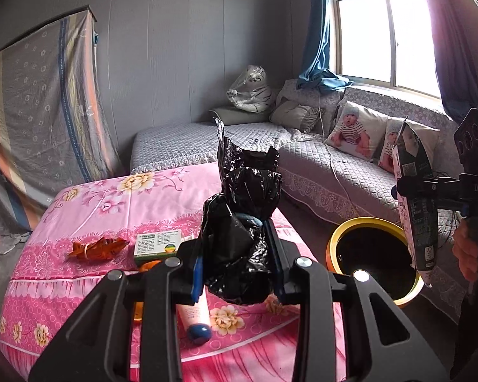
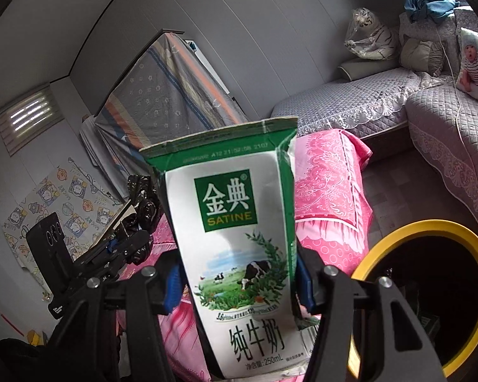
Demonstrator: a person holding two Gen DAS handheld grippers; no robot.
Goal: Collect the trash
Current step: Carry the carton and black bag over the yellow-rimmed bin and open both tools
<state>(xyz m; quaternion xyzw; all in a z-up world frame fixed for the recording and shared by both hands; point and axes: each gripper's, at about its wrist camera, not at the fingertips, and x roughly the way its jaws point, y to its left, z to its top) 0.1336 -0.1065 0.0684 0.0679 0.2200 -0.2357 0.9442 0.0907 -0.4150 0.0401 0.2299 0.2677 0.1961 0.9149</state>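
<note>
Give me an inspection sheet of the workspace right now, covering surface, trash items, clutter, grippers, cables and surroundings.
Surface: table under a pink floral cloth.
Job's things: crumpled black plastic bag in the left gripper; Satine milk carton in the right gripper; yellow-rimmed bin on the floor beside the table.
Clutter: orange wrapper, green-and-white box, tube with a blue cap lying on the cloth.
Grippers: both shut on their items, held above the table edge near the bin.
Cables: white cord trailing over the sofa.
Surroundings: grey quilted sofa, baby-print cushion, bagged tiger toy, window.
</note>
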